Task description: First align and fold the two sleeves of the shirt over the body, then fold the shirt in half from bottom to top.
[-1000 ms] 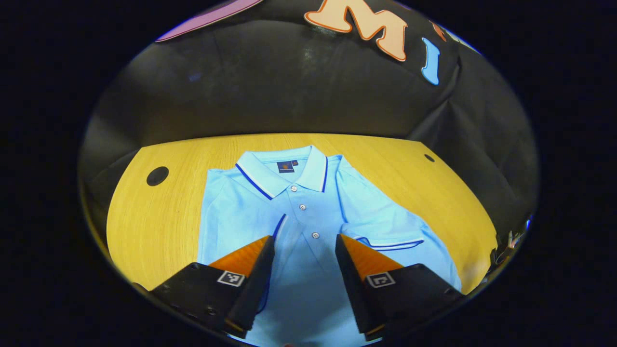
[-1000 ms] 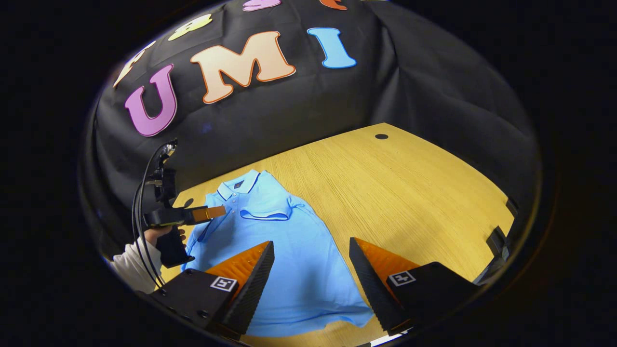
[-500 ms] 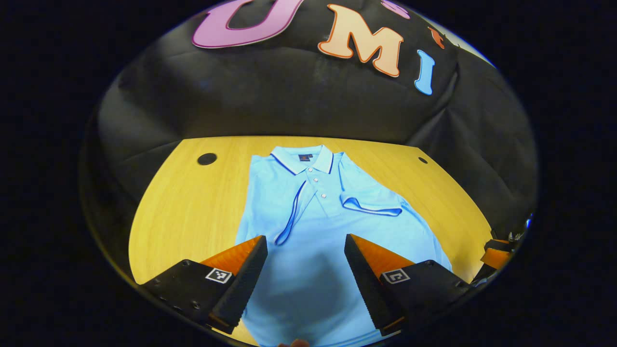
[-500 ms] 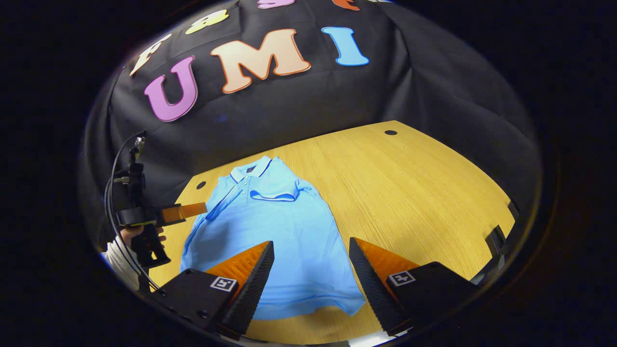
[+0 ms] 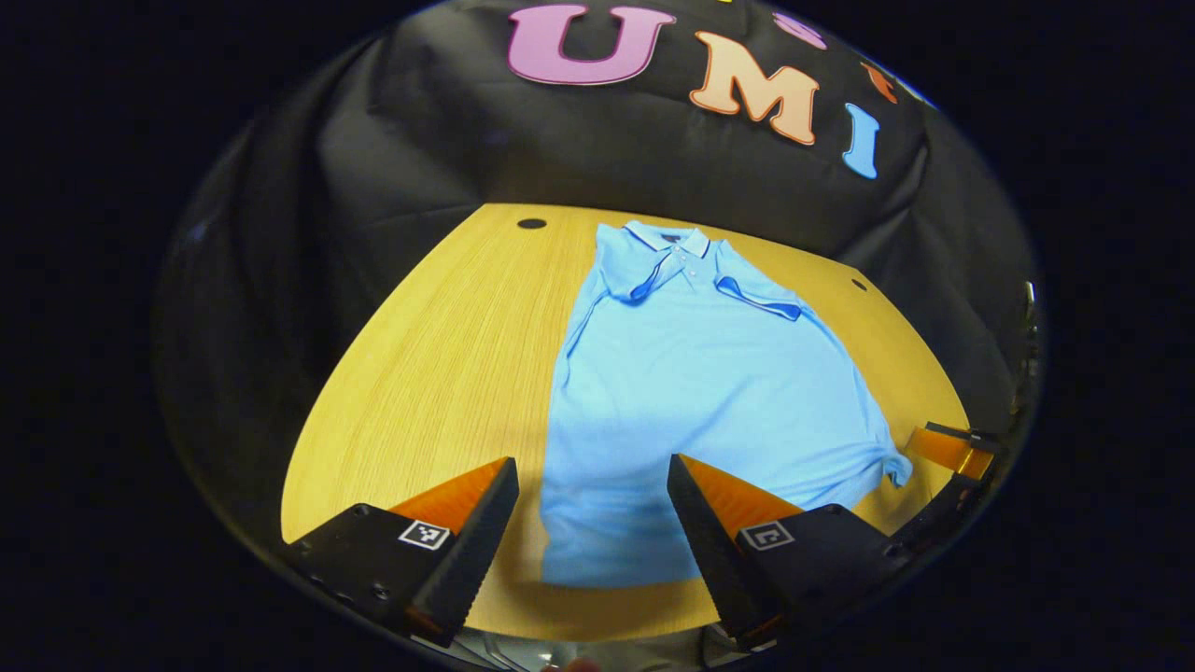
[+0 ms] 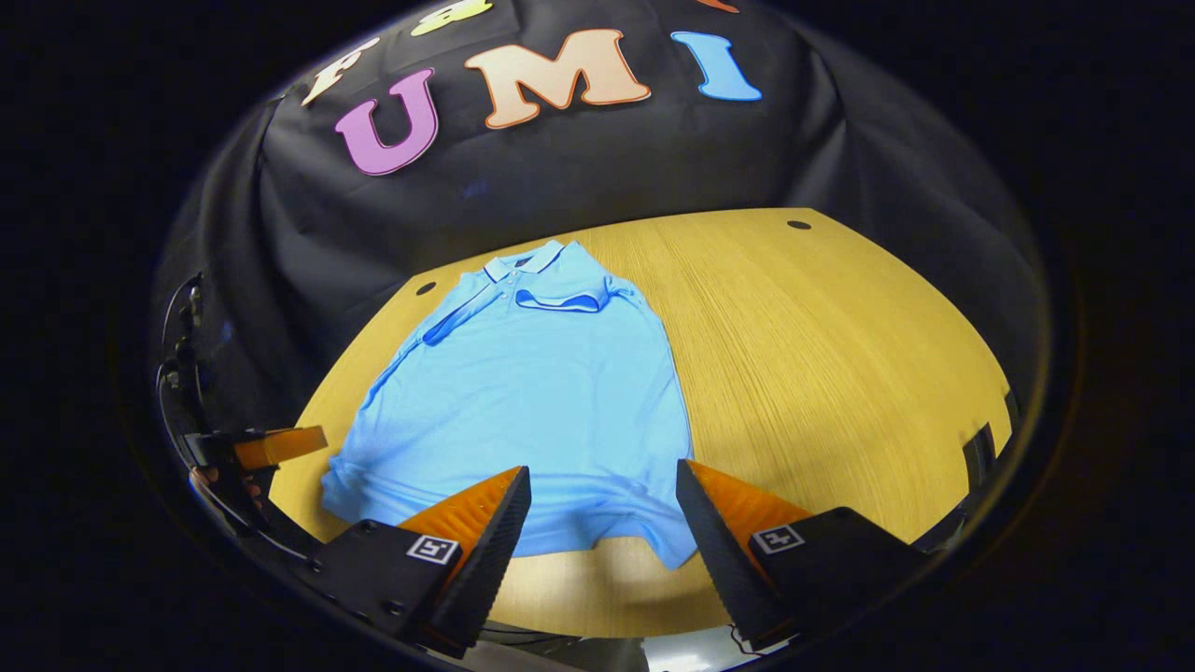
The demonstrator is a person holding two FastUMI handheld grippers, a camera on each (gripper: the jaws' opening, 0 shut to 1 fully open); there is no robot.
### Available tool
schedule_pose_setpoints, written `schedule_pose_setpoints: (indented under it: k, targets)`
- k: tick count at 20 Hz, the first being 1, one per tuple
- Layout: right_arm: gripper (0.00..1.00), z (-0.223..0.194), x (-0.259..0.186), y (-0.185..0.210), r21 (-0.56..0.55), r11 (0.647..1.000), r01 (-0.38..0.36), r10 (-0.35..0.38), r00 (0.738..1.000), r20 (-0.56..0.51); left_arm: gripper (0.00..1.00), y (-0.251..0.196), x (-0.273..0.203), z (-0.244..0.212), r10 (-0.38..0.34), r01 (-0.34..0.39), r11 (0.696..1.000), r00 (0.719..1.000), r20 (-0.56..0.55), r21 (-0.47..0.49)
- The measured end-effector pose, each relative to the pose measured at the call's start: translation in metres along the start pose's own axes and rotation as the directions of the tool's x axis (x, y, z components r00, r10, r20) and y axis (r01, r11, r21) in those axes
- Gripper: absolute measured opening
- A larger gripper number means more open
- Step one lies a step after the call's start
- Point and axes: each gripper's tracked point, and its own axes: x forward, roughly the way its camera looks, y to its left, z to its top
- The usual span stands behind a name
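A light blue polo shirt (image 5: 700, 373) (image 6: 532, 392) lies flat on the wooden table (image 5: 448, 355), collar at the far side. Both sleeves are folded in over the chest, their dark-trimmed cuffs lying just below the collar. My left gripper (image 5: 590, 471) hovers open above the hem's left part, with nothing between its fingers. My right gripper (image 6: 602, 481) hovers open over the hem's right corner, also holding nothing. In the left gripper view the right gripper (image 5: 948, 448) shows at the far right by the hem corner. In the right gripper view the left gripper (image 6: 266, 446) shows at the far left.
Bare table (image 6: 822, 345) stretches to the right of the shirt. Small round holes (image 5: 531, 224) (image 6: 798, 225) sit in the table's far corners. The near table edge lies just under both grippers.
Both grippers have drawn back from the chest toward the near edge, and now hang over the hem. The shirt has not moved. Both stay open.
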Motion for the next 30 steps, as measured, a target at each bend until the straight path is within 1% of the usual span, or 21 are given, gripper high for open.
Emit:
schedule_pose_setpoints:
  k: [2, 5, 9, 12, 13, 14, 15, 17, 18, 19, 20, 21, 23, 24, 25, 26, 27, 28, 29, 30]
  targets:
    - [0.98, -0.011, 0.007, -0.008, -0.007, 1.0, 0.006, -0.006, 1.0, -0.027, 0.96, -0.001, -0.003, -0.022, 0.013, -0.014, 1.0, 1.0, -0.015, -0.021]
    - [0.98, -0.017, 0.015, -0.01, -0.025, 1.0, 0.008, -0.009, 0.999, -0.035, 0.96, -0.004, 0.0, -0.038, 0.032, -0.032, 0.999, 0.999, -0.018, -0.015]
    - [0.98, -0.025, 0.021, -0.005, -0.08, 0.997, -0.001, -0.003, 0.999, -0.053, 0.96, -0.004, 0.01, -0.046, 0.047, -0.048, 0.999, 0.999, -0.026, -0.023]
    - [0.98, -0.04, 0.023, 0.0, -0.117, 0.993, -0.007, -0.003, 0.996, -0.084, 0.96, -0.002, 0.012, -0.045, 0.061, -0.061, 0.997, 0.998, -0.012, -0.037]
    - [0.98, -0.037, 0.023, 0.0, -0.124, 0.992, -0.002, -0.006, 0.998, -0.066, 0.96, -0.003, 0.012, -0.044, 0.065, -0.065, 0.997, 0.998, -0.006, -0.031]
    - [0.99, -0.04, 0.022, 0.001, -0.126, 0.992, -0.001, -0.009, 0.997, -0.078, 0.96, -0.002, 0.012, -0.046, 0.075, -0.075, 0.997, 0.997, -0.002, -0.022]
    - [0.99, -0.039, 0.021, 0.001, -0.131, 0.991, 0.003, -0.012, 0.998, -0.067, 0.96, -0.002, 0.014, -0.047, 0.091, -0.091, 0.996, 0.996, 0.005, -0.001]
    - [0.99, -0.04, 0.023, 0.002, -0.143, 0.99, 0.014, -0.024, 0.998, -0.063, 0.93, -0.003, 0.015, -0.052, 0.124, -0.124, 0.989, 0.992, 0.007, 0.079]
    - [0.99, -0.04, 0.023, 0.002, -0.153, 0.988, 0.021, -0.03, 0.998, -0.06, 0.92, -0.009, 0.016, -0.047, 0.11, -0.113, 0.99, 0.993, 0.031, 0.08]
    - [0.93, -0.041, 0.023, 0.002, -0.162, 0.986, 0.028, -0.038, 0.997, -0.061, 0.88, -0.012, 0.017, -0.049, 0.117, -0.118, 0.991, 0.993, 0.02, 0.066]
    - [0.92, -0.041, 0.023, 0.003, -0.171, 0.985, 0.031, -0.042, 0.997, -0.058, 0.7, -0.011, 0.018, -0.048, 0.122, -0.123, 0.991, 0.992, 0.03, 0.058]
    - [0.92, -0.041, 0.024, 0.004, -0.175, 0.984, 0.028, -0.039, 0.998, -0.058, 0.7, -0.013, 0.018, -0.049, 0.117, -0.118, 0.992, 0.993, 0.027, 0.052]
    - [0.92, -0.041, 0.024, 0.007, -0.169, 0.985, 0.014, -0.025, 0.998, -0.064, 0.53, -0.018, 0.021, -0.048, 0.105, -0.106, 0.993, 0.994, 0.024, 0.045]
    - [0.84, -0.042, 0.024, 0.01, -0.166, 0.986, 0.004, -0.016, 0.997, -0.07, 0.41, -0.023, 0.021, -0.05, 0.091, -0.092, 0.995, 0.996, 0.023, 0.038]
    - [0.7, -0.042, 0.024, 0.013, -0.163, 0.987, -0.004, -0.008, 0.997, -0.074, 0.33, -0.026, 0.022, -0.048, 0.08, -0.081, 0.996, 0.996, 0.028, 0.025]
    - [0.63, -0.042, 0.025, 0.014, -0.162, 0.987, -0.015, 0.002, 0.997, -0.079, 0.14, -0.026, 0.022, -0.049, 0.08, -0.081, 0.997, 0.996, 0.029, 0.017]
    - [0.43, -0.042, 0.025, 0.017, -0.162, 0.986, -0.027, 0.013, 0.997, -0.082, 0.05, -0.027, 0.022, -0.048, 0.075, -0.076, 0.997, 0.997, 0.032, 0.016]
    - [0.34, -0.045, 0.024, 0.021, -0.165, 0.986, -0.035, 0.021, 0.996, -0.086, 0.01, -0.027, 0.021, -0.049, 0.076, -0.077, 0.997, 0.997, 0.023, 0.012]
    - [0.19, -0.045, 0.023, 0.022, -0.171, 0.984, -0.041, 0.027, 0.996, -0.086, 0.0, -0.027, 0.021, -0.049, 0.077, -0.077, 0.997, 0.997, 0.019, 0.006]
    - [0.16, -0.046, 0.023, 0.022, -0.179, 0.983, -0.044, 0.028, 0.996, -0.09, 0.0, -0.027, 0.021, -0.048, 0.077, -0.076, 0.997, 0.997, 0.016, -0.004]
